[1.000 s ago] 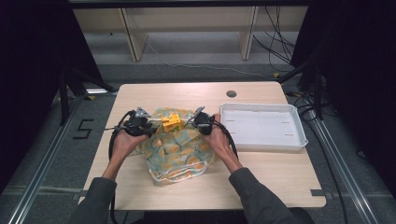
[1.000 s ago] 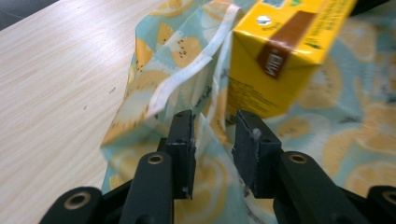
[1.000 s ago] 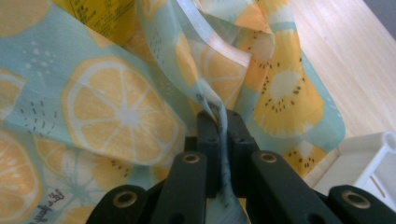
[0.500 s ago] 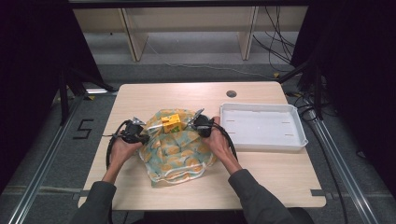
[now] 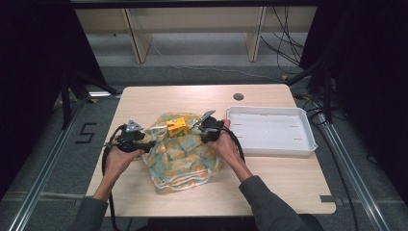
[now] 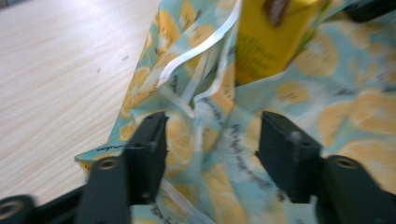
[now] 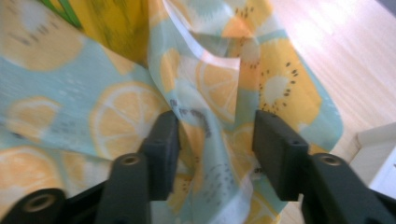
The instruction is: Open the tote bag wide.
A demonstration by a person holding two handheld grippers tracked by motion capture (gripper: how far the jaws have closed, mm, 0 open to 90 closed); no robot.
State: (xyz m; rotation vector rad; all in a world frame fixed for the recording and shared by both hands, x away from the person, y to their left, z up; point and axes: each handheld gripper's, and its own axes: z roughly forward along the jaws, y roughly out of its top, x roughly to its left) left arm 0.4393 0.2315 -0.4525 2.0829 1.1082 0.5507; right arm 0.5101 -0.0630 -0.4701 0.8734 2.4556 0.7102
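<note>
A light blue bag [image 5: 185, 156] printed with lemon and kiwi slices lies in the middle of the wooden table [image 5: 144, 101]. A yellow box [image 5: 177, 127] sticks out of its far opening. My left gripper [image 5: 150, 143] is at the bag's left edge and my right gripper [image 5: 199, 129] is at its upper right edge. In the left gripper view the left gripper [image 6: 212, 149] is open, with bag [image 6: 355, 112] fabric and a white strap between its jaws and the yellow box [image 6: 268, 42] beyond. The right gripper [image 7: 215, 140] is open over a fold of the bag [image 7: 116, 116].
A white tray [image 5: 303, 132] stands to the right of the bag; its corner [image 7: 378, 149] is close to my right gripper. A dark round hole [image 5: 238, 96] marks the table's far side. Bare wood lies left of the bag [image 6: 56, 70].
Both grippers have drawn back a little toward the person's side of the table. The left one has also shifted left. The bag's top has come with them.
</note>
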